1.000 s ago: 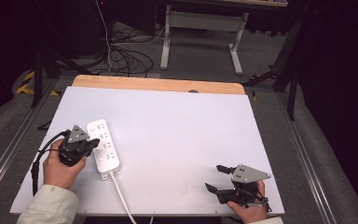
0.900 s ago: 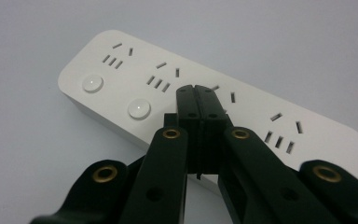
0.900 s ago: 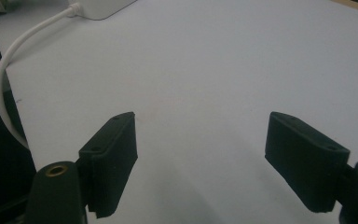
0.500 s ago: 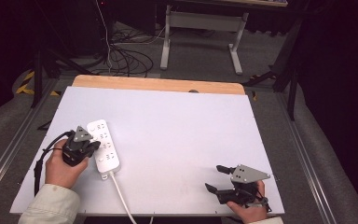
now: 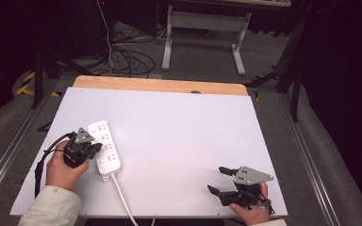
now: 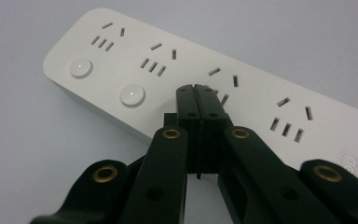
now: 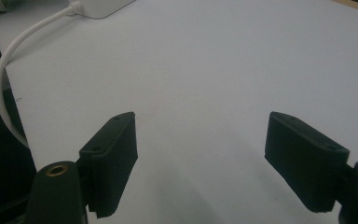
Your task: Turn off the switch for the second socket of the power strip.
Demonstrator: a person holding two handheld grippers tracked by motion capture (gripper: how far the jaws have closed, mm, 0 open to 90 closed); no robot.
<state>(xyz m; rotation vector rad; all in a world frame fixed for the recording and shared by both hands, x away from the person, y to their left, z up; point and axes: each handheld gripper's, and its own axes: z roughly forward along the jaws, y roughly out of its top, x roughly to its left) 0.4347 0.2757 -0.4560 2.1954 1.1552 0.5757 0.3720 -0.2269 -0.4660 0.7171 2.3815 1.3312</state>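
A white power strip (image 5: 105, 147) (image 6: 205, 79) with several sockets and round buttons lies at the left of the white table (image 5: 179, 136). Its white cord (image 5: 122, 197) (image 7: 9, 70) runs off the near edge. My left gripper (image 5: 92, 149) (image 6: 196, 89) is shut, with nothing between its jaws. Its tips rest over the strip's top face, between the buttons and a socket; I cannot tell if they touch. My right gripper (image 5: 219, 180) (image 7: 200, 140) stands open above bare table at the near right, holding nothing.
A wooden strip (image 5: 160, 85) runs along the table's far edge. Beyond it stand a metal stand (image 5: 202, 33) and loose cables (image 5: 118, 52) on the floor. Grey padded rails (image 5: 320, 155) flank the table on both sides.
My left gripper has shifted slightly toward the power strip and turned a little. The right gripper has stayed in place.
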